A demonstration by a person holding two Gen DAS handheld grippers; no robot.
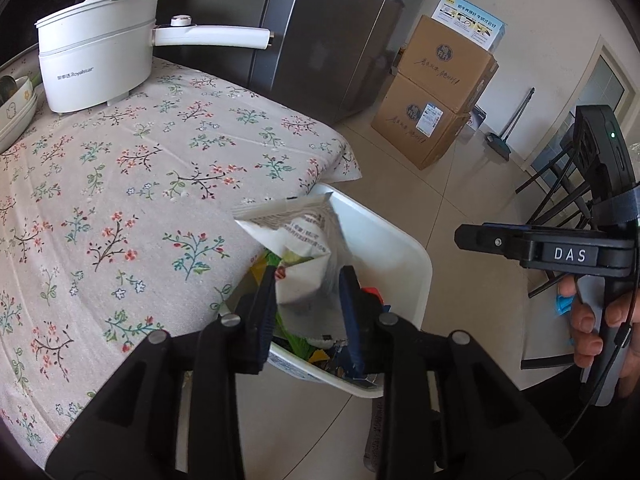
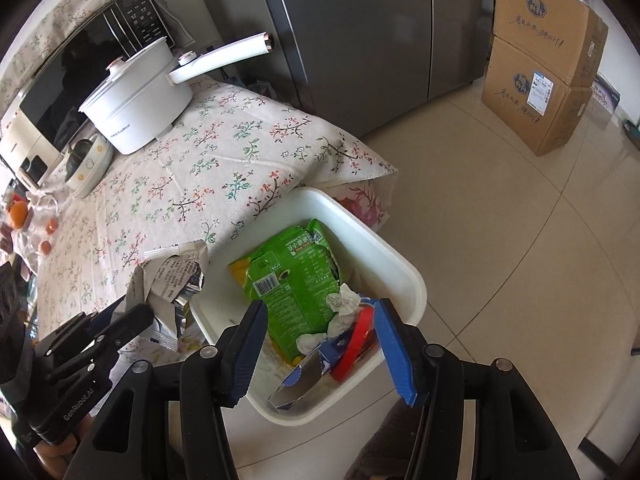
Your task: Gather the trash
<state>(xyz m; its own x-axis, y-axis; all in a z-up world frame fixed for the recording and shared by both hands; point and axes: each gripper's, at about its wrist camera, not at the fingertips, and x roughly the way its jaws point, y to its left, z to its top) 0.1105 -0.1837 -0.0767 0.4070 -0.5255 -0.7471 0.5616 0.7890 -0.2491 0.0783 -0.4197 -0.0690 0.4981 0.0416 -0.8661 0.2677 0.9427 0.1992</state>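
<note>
Both views are bright with soft, even daylight, and shadows stay faint on the tiled floor (image 2: 500,240). Fisheye distortion bends straight lines strongly, with black vignetting in the corners from 10 to 2 o'clock. The fridge (image 2: 352,32) shows dull reflections; focus is sharp throughout.

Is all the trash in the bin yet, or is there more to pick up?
Mostly done. The white bin already holds a green packet, crumpled tissue and a blue carton. In hand: a white wrapper sits between the left hand-held gripper's fingers, over the bin's edge. The right hand-held gripper hangs open and empty above the bin. No more trash shows on the flowered tablecloth.
</note>
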